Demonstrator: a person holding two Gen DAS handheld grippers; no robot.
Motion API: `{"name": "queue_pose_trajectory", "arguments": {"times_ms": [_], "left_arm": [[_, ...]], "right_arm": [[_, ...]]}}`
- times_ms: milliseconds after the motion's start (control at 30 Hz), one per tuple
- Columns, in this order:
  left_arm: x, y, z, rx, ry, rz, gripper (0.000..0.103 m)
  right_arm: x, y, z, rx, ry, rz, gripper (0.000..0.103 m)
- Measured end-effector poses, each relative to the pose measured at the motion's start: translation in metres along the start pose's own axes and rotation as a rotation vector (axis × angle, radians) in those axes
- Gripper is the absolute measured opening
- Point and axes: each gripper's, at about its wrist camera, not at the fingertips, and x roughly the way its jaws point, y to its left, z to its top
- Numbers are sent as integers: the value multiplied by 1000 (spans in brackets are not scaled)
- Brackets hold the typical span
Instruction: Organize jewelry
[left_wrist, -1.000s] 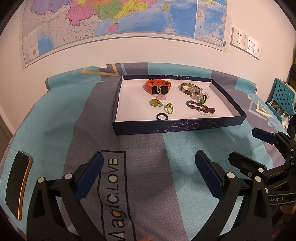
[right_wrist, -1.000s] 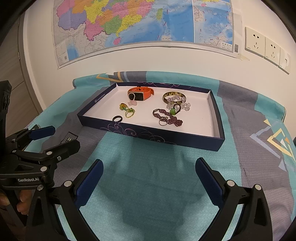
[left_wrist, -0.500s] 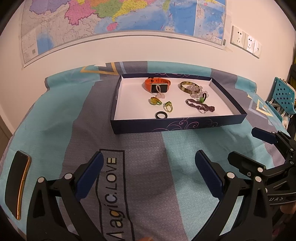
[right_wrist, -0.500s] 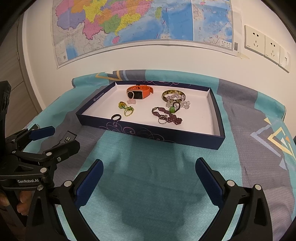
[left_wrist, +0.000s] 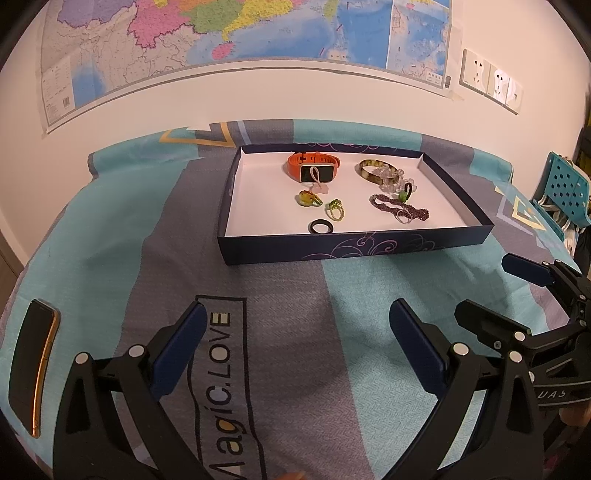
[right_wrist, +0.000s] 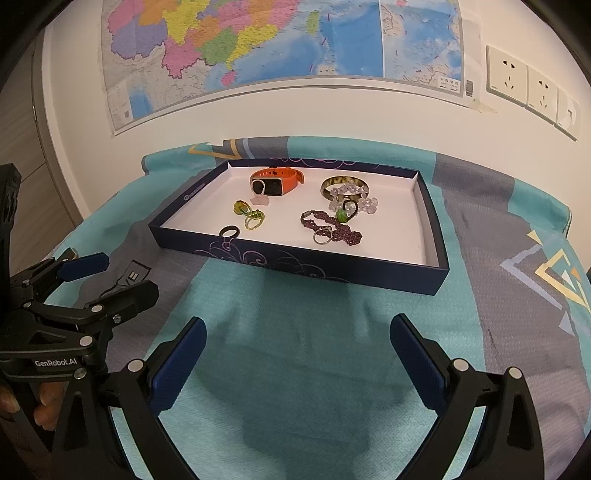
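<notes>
Since a second ago both views have drawn back slightly, so the navy tray (left_wrist: 354, 249) sits a touch higher and farther off, its jewelry lying as before. From the left wrist view the tray lies at about 12 o'clock, well apart from the left gripper (left_wrist: 295, 343), with its long axis running left to right and its near wall facing the camera. From the right wrist view its long axis slants from 10 o'clock down toward 4 o'clock. Inside, the orange watch (left_wrist: 313, 170) rests at the far side, strap stretched left to right with its face toward the camera. A mottled bangle (left_wrist: 371, 169) lies at 3 o'clock of it, touching clear beads (left_wrist: 388, 176). The purple bead bracelet (left_wrist: 400, 210) stretches from 10 to 4 o'clock, a silver ring (left_wrist: 404, 218) on it. Two green rings (left_wrist: 323, 205) sit mid-tray and a black ring (left_wrist: 321, 228) lies flat just inside the near wall. Both the left gripper and the right gripper (right_wrist: 297, 345) hover over the bedspread (right_wrist: 480, 295) with jaws spread wide, holding nothing. A phone (left_wrist: 33, 365) lies at 9 o'clock of the left gripper
</notes>
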Motion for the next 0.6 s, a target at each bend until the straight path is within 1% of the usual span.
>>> {"name": "queue_pose_trajectory", "arguments": {"times_ms": [600], "left_arm": [[1,0,1,1,5,-3,97]], "right_arm": [[0,-3,1,4,0,2,96]]}}
